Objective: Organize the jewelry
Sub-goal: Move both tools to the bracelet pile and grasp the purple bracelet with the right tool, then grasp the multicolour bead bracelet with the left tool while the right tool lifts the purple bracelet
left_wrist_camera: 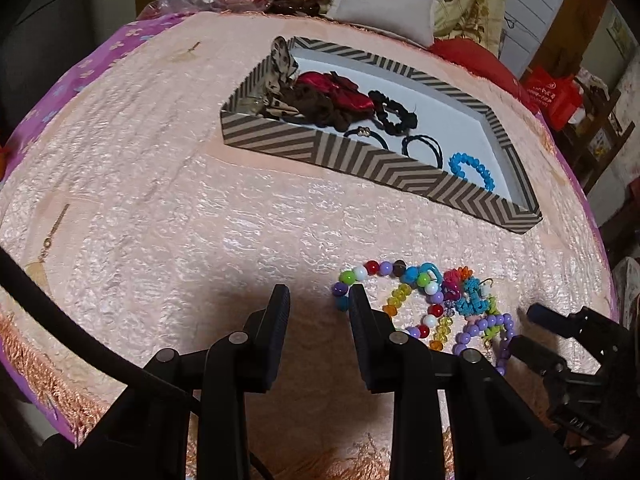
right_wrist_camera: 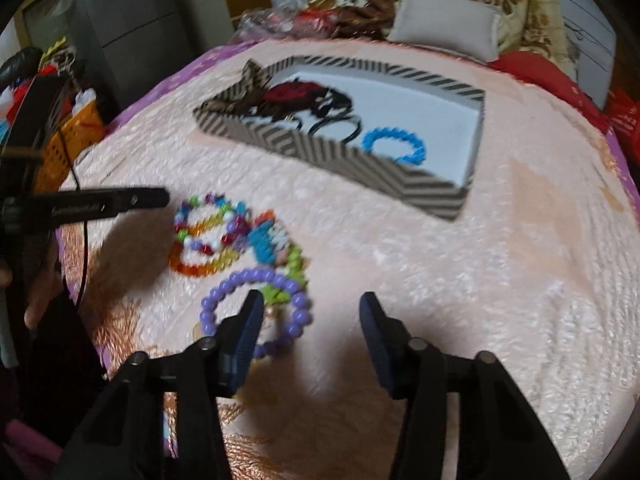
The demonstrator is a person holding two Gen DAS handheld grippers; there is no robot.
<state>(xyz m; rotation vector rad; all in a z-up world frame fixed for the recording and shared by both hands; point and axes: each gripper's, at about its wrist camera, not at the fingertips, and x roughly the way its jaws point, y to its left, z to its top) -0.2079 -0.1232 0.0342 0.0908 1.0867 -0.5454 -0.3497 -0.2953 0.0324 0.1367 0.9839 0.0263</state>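
A chevron-striped box (left_wrist_camera: 372, 160) (right_wrist_camera: 360, 168) on the pink bedspread holds scrunchies (left_wrist_camera: 320, 96), black hair ties (left_wrist_camera: 422, 146) and a blue bead bracelet (left_wrist_camera: 472, 170) (right_wrist_camera: 394, 146). A pile of colourful bead bracelets (left_wrist_camera: 428, 300) (right_wrist_camera: 224, 236) lies in front of it, with a purple bead bracelet (right_wrist_camera: 256, 312) (left_wrist_camera: 484, 328) nearest. My left gripper (left_wrist_camera: 316, 292) is open and empty, its right finger at the pile's left edge. My right gripper (right_wrist_camera: 310, 304) is open and empty, its left finger over the purple bracelet; it also shows in the left wrist view (left_wrist_camera: 532, 330).
A white pillow (left_wrist_camera: 384, 4) (right_wrist_camera: 448, 26), floral bedding and red fabric lie behind the box. Cluttered bags sit at the far edge. An orange basket (right_wrist_camera: 68, 136) stands left of the bed. The bedspread's fringe runs along the near edge.
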